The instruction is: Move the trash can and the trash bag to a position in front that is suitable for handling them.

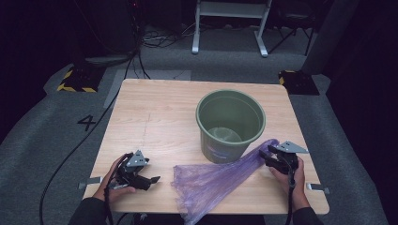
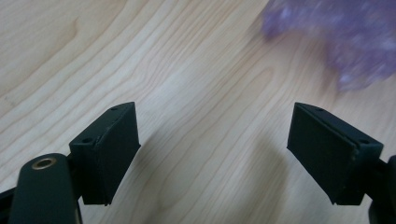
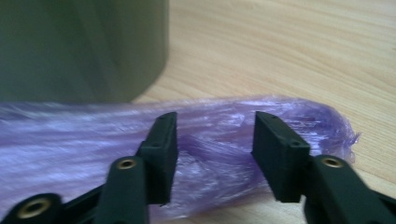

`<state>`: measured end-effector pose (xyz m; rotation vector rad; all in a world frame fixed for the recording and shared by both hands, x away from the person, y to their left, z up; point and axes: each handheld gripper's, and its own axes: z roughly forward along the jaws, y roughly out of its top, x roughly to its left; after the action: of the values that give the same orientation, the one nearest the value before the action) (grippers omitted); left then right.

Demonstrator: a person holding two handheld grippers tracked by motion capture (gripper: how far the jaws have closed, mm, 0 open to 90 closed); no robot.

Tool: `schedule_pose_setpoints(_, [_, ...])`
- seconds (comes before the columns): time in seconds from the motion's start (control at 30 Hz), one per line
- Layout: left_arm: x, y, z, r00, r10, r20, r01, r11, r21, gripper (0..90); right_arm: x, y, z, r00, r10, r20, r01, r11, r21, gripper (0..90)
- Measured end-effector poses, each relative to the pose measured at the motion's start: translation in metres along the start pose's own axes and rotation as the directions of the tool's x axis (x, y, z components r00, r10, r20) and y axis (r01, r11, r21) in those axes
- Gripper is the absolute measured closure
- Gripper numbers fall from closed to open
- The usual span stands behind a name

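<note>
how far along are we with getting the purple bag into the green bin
Early. Done: the purple bag lies stretched across the table beside the green bin. In hand: the right tool straddles the bag's bunched end, jaws apart; the left tool is open over bare wood. Left: opening the bag and lining the bin, whose inside holds no bag yet.

Dim room, grey carpet (image 1: 42,140), white table frame (image 1: 230,23)
</note>
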<state>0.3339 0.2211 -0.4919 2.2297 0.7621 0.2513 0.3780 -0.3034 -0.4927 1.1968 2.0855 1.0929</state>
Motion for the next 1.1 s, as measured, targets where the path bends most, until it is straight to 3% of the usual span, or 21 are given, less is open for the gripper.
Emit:
schedule_pose_setpoints(0.07, [-0.007,0.006,-0.001,1.0000,-0.004,-0.002,0.004,0.9997,-0.024,15.9,0.001,0.000,-0.004,0.9999,0.010,-0.012,-0.010,0.9999,-0.013,46.2])
schedule_pose_setpoints(0.1, [-0.016,0.012,-0.003,0.9996,0.013,0.026,-0.012,0.9979,-0.063,15.8,0.002,0.000,-0.006,0.9999,0.007,-0.009,-0.007,0.9999,-0.015,43.6])
schedule_pose_setpoints(0.2, [-0.026,0.019,-0.002,0.9991,0.023,0.036,-0.020,0.9954,-0.094,15.6,0.002,-0.002,-0.005,0.9999,0.010,-0.012,-0.010,0.9999,-0.005,41.7])
schedule_pose_setpoints(0.23, [-0.035,0.025,0.003,0.9976,0.031,0.061,-0.025,0.9936,-0.110,15.6,0.002,-0.002,-0.002,0.9999,0.011,-0.011,-0.011,0.9999,0.007,41.0])
schedule_pose_setpoints(0.3, [-0.039,0.028,0.007,0.9964,0.045,0.072,-0.037,0.9942,-0.101,15.6,0.002,-0.003,-0.001,0.9999,0.010,-0.013,-0.010,0.9999,0.012,40.9])
schedule_pose_setpoints(0.47, [-0.053,0.035,0.030,0.9858,0.115,0.122,-0.111,0.9931,-0.039,15.8,0.004,-0.003,0.002,0.9998,0.004,-0.019,-0.004,0.9998,0.022,40.3])
schedule_pose_setpoints(0.6, [-0.055,0.036,0.045,0.9811,0.140,0.133,-0.143,0.9897,0.011,15.8,0.005,-0.004,0.005,0.9998,-0.001,-0.021,0.001,0.9993,0.037,39.4])
schedule_pose_setpoints(0.83, [-0.055,0.039,0.057,0.9783,0.163,0.129,-0.168,0.9853,0.031,16.9,0.006,-0.004,0.006,0.9998,-0.008,-0.017,0.008,0.9993,0.036,36.0])
schedule_pose_setpoints(0.97, [-0.049,0.041,0.058,0.9767,0.175,0.125,-0.178,0.9840,0.014,23.3,0.006,-0.003,0.004,0.9999,-0.008,0.012,0.008,0.9997,0.025,32.2])
schedule_pose_setpoints(1.03, [-0.045,0.041,0.057,0.9785,0.166,0.122,-0.169,0.9856,0.011,30.4,0.005,-0.003,0.003,0.9991,-0.005,0.043,0.004,0.9997,0.026,29.7])
schedule_pose_setpoints(1.07, [-0.043,0.041,0.056,0.9775,0.173,0.121,-0.175,0.9846,0.008,38.5,0.003,-0.004,0.003,0.9983,0.005,0.058,-0.007,0.9998,0.021,28.0])
schedule_pose_setpoints(1.1, [-0.041,0.041,0.056,0.9775,0.173,0.121,-0.175,0.9846,0.004,38.5,0.003,-0.004,0.003,0.9983,0.005,0.058,-0.007,0.9998,0.021,28.0])
